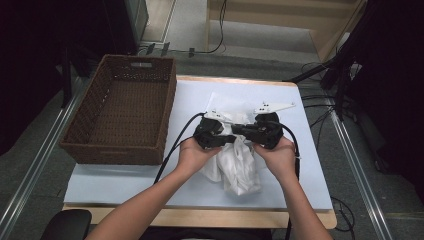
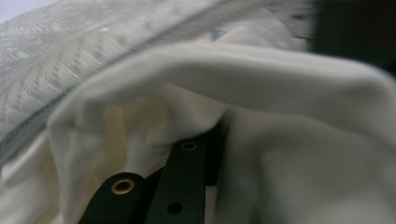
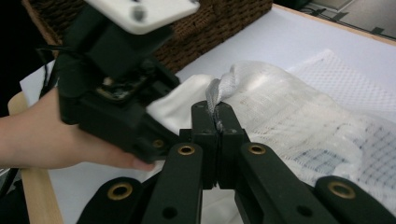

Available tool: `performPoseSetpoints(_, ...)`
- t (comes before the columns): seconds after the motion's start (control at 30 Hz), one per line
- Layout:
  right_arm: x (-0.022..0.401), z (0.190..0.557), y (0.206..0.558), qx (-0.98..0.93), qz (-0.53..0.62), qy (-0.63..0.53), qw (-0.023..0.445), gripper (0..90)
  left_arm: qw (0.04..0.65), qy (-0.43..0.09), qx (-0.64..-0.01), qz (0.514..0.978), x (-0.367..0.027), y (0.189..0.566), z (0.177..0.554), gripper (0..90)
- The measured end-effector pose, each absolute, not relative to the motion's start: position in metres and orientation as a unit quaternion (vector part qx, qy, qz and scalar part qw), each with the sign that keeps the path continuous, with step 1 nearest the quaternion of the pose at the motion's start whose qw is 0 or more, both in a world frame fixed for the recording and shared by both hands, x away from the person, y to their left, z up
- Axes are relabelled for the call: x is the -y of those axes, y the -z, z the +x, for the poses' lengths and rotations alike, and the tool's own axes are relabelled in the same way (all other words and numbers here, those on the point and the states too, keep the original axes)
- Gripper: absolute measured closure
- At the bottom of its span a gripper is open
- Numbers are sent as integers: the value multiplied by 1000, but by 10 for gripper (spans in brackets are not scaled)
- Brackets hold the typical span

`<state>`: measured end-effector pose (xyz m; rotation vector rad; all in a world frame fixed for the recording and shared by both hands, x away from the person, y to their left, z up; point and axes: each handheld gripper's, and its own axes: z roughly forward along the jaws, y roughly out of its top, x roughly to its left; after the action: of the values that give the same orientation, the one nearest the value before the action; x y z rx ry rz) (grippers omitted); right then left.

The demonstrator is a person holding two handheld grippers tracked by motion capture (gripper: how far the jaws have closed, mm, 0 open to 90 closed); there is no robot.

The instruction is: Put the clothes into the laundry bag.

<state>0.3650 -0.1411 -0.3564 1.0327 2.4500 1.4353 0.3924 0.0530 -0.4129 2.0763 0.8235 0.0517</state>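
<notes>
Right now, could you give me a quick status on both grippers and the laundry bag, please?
Left gripper shut on white cloth. Right gripper shut on mesh bag at its zipper edge. Wicker basket stands left, apart; nothing in the way.

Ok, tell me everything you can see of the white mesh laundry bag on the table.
The mesh laundry bag is white, see-through netting with a grey zip edge, lying crumpled on the pale blue mat right of the brown wicker basket. Plain white cloth bunches in and around its opening. The right gripper is shut on the zip edge, lifting it into a peak. The left gripper is shut with its fingers buried in the white cloth beside the bag's mouth.
</notes>
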Motion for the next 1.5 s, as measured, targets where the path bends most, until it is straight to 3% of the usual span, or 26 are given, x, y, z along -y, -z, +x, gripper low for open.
performPoseSetpoints(0.33,149,367,364,-811,351,-464,52,900,417,-6,-369,830,-43,423,424,856)
performPoseSetpoints(0.73,152,369,370,-818,353,-453,41,900,433,25,-410,803,-47,430,442,833)
performPoseSetpoints(1.2,161,374,371,-808,367,-458,52,900,440,56,-319,838,-79,393,401,410)
performPoseSetpoints(1.33,160,374,372,-808,368,-457,53,900,441,37,-316,839,-93,387,384,271)
performPoseSetpoints(1.5,161,374,371,-808,368,-456,55,900,439,26,-318,840,-110,388,364,188)
